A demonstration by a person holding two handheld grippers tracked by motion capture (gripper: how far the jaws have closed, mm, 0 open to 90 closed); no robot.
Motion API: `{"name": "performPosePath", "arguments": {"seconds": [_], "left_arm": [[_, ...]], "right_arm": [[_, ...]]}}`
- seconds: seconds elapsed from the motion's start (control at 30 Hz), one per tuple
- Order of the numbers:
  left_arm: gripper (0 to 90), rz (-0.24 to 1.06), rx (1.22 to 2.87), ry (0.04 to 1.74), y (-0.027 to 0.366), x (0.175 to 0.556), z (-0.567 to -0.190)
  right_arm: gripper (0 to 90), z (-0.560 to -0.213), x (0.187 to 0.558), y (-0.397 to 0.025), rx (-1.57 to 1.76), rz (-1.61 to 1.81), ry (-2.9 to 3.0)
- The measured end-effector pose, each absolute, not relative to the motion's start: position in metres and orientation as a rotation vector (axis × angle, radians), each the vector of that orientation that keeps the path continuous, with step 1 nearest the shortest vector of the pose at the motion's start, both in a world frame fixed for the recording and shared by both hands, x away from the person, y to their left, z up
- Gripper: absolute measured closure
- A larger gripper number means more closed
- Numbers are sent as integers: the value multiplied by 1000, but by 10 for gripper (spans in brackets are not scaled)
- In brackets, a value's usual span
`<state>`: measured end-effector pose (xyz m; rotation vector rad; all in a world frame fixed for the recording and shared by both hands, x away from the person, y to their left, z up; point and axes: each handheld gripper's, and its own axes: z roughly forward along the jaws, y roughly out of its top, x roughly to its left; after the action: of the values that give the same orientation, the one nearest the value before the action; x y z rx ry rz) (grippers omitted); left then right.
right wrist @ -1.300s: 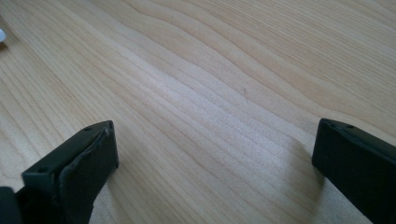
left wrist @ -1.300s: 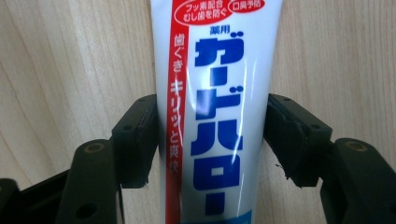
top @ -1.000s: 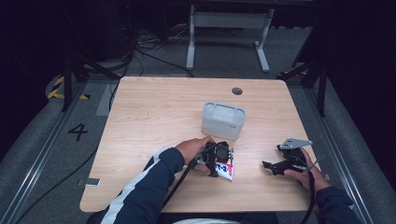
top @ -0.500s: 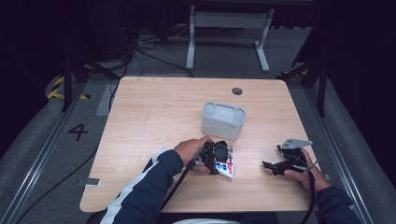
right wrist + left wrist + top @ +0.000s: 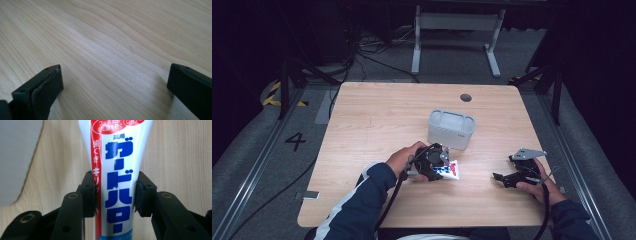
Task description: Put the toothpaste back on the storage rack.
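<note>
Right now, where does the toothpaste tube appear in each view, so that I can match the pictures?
High view: the toothpaste tube lies low of centre, at the left gripper, just in front of the grey bin.
Left gripper view: the tube runs up the middle, clamped between the two black jaws.
Right gripper view: open jaws over bare wood.
Shared landmark: the wooden table.
</note>
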<state>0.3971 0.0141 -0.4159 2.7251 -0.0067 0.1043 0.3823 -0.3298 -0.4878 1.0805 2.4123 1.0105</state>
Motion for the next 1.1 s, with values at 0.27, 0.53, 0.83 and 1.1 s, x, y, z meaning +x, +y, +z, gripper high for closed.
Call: {"name": "performPosePath", "arguments": {"seconds": [0.27,0.53,0.83,1.1], "left_arm": [[603,114,2679,32,28,392,-411],[609,116,2609,92,51,387,-405],[610,157,2513,151,71,386,-399],[610,164,2425,192,76,388,-393]], "right_arm": [[5,-488,382,-330,1080,1012,2412],[5,-488,382,-330,1076,1008,2412],[5,-488,382,-330,1076,1008,2411],[5,-488,382,-330,1076,1008,2412]]}}
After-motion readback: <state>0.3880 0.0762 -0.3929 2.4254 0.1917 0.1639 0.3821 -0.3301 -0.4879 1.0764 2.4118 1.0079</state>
